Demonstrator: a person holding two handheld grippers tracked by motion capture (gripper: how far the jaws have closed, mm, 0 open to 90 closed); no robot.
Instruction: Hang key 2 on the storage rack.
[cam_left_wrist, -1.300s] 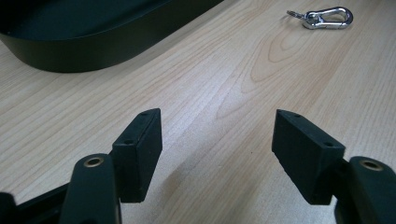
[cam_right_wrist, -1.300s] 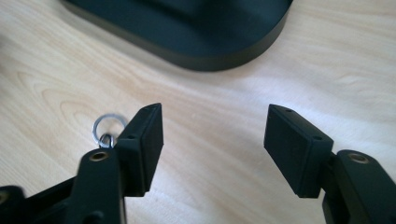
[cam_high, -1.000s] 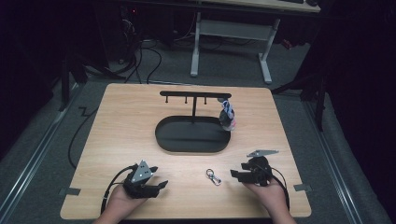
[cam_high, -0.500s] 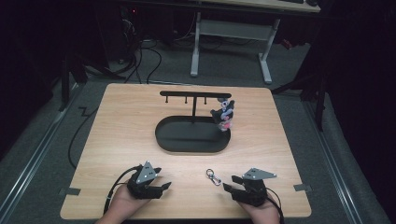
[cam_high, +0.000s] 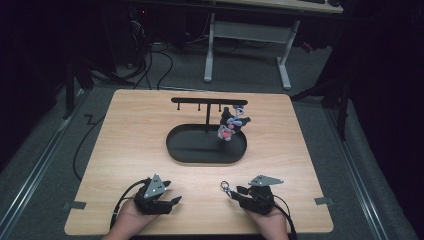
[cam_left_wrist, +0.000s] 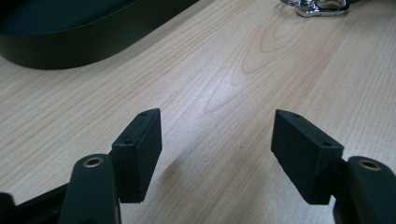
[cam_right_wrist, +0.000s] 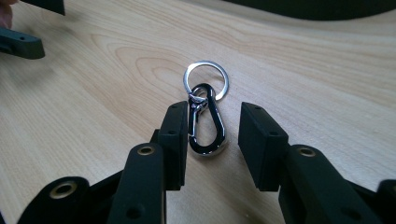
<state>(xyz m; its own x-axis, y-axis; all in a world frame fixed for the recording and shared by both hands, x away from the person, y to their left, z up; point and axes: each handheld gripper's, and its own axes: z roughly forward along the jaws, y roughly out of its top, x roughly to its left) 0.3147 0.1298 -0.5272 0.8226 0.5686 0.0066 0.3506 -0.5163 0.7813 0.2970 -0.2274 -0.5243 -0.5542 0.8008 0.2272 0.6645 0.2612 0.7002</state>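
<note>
A light wooden table (cam_high: 125, 150) carries a black oval tray (cam_high: 180, 150) near its middle. From the tray rises a thin black post topped by a horizontal bar (cam_high: 200, 100) with small pegs beneath it. A grey, black and pink plush toy (cam_high: 231, 122) hangs at the bar's right end, above the tray's right part. Behind the table, white desk legs (cam_high: 282, 65) and dark cables (cam_high: 160, 55) lie on grey carpet.

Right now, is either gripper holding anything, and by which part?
Nothing is held. The right gripper has its jaws open around the carabiner clip lying on the table, not clamped. The left gripper is open over bare wood.
</note>
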